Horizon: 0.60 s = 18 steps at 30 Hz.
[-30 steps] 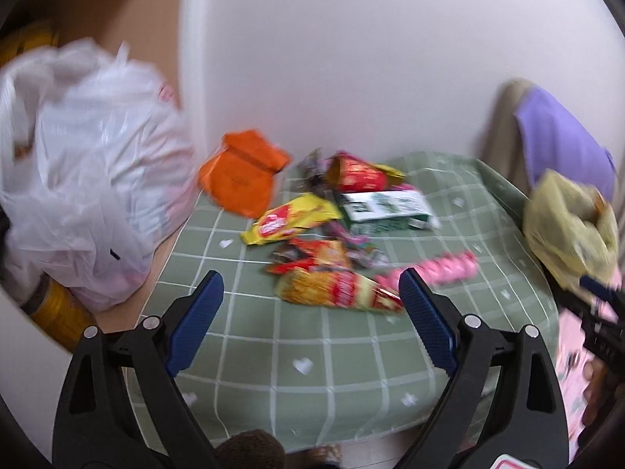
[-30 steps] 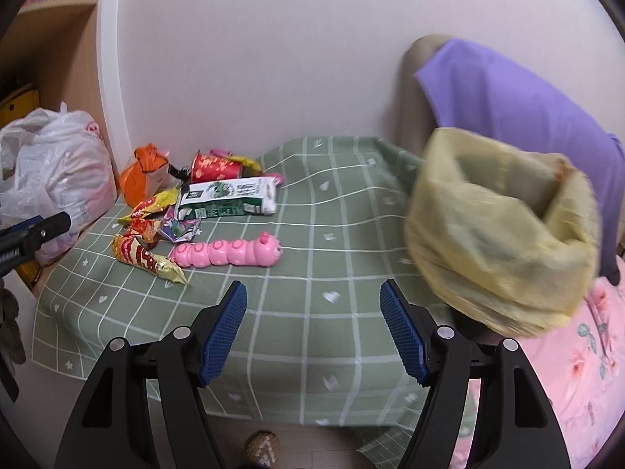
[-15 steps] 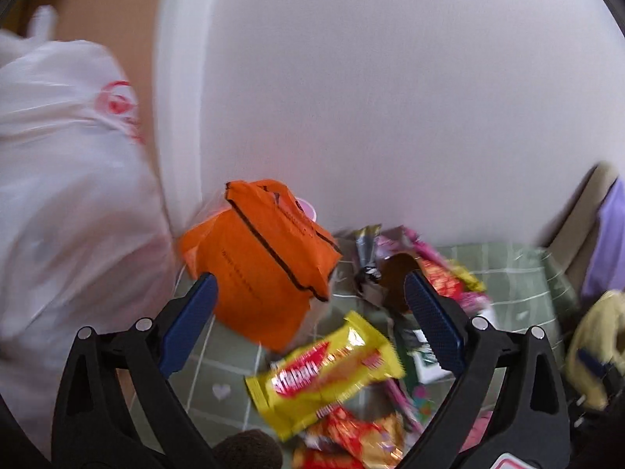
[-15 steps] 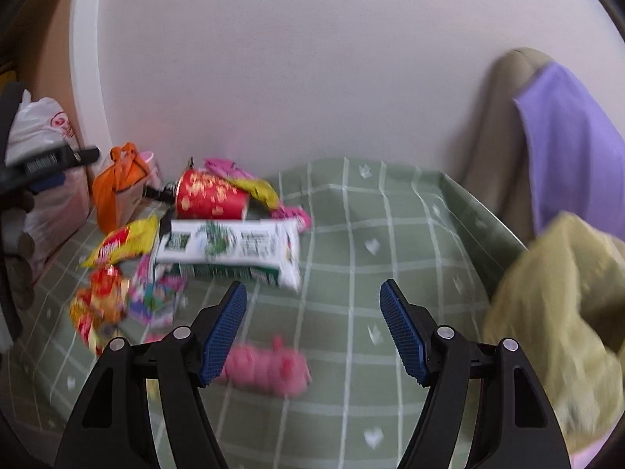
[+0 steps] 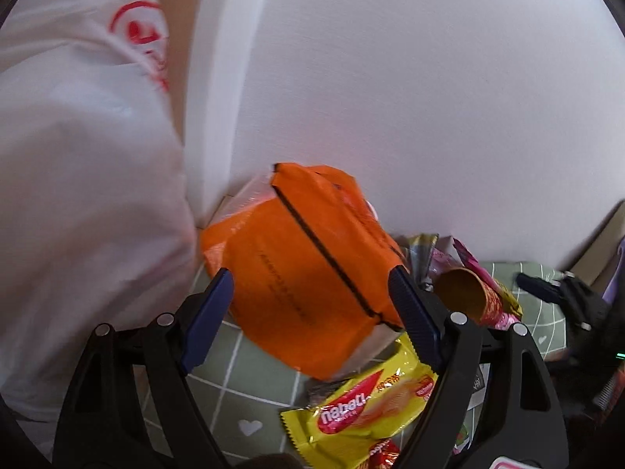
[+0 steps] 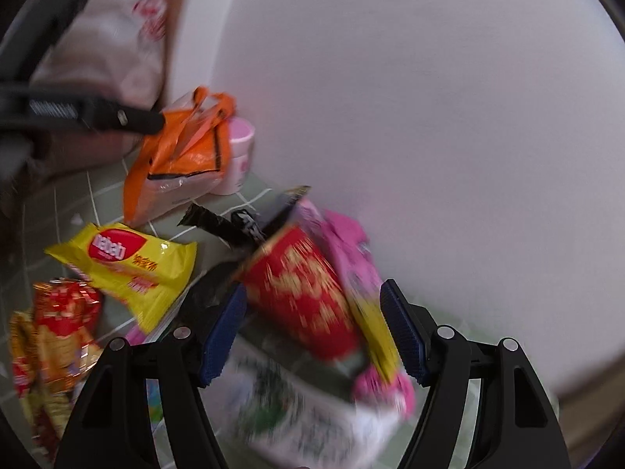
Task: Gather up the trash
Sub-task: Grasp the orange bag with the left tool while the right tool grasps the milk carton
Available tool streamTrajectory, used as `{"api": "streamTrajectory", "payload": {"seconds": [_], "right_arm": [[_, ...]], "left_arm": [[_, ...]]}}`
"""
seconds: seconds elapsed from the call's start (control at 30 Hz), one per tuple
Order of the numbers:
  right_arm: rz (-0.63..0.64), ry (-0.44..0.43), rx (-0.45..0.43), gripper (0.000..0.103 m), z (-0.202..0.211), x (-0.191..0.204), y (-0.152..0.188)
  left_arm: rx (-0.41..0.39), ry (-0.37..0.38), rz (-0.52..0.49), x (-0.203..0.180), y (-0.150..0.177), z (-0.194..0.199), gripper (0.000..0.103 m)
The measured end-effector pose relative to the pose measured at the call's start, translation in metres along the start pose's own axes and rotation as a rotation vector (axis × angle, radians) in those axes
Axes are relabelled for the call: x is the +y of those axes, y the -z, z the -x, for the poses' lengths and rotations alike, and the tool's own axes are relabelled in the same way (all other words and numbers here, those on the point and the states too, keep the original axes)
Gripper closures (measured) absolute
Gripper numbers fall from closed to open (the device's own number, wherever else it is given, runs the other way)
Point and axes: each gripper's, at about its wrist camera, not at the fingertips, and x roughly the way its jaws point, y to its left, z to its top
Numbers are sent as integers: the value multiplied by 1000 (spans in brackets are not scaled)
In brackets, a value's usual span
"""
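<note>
Two tools work over the trash on the green checked cloth (image 5: 250, 359). The left tool (image 5: 310, 312) is spread wide, its jaws on either side of the orange bag (image 5: 308, 269), not yet pinching it; a yellow wafer packet (image 5: 363, 406) lies just below. The right tool (image 6: 312, 332) is also spread, with the red paper cup (image 6: 308, 293) lying on its side between its jaws, a pink-and-yellow wrapper (image 6: 359, 273) beside the right jaw.

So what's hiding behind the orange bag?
A pink cup stands behind the orange bag, against the wall. The bag covers one side of the cup, and what's inside the cup can't be seen.
</note>
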Motion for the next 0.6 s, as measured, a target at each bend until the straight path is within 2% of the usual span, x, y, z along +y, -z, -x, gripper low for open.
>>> {"api": "streamTrajectory", "payload": {"seconds": [0.1,0.13,0.2,0.27,0.33,0.47,0.6], "right_arm": [[96,16,55,39,-27,9,-3],[85,10,53,44,-26,7,-6],[6,-28,42,54,-14,-1,-10],[-105,-54,11,58,7,-13,-10],[-215,-88,4,85,25,-26,-7],[-450,-97,19,85,59,-56,18],[-508,-11,51,85,81,-65,48]], "left_arm": [[8,2,-18,0,1,-6,29],[15,7,-26,-2,2,-7,29],[23,20,-38,-6,4,-10,30],[27,38,-51,-12,7,-10,30],[33,54,-67,-20,8,-11,30],[42,67,-63,-34,7,-16,30],[35,31,-78,-52,-2,-29,33]]}}
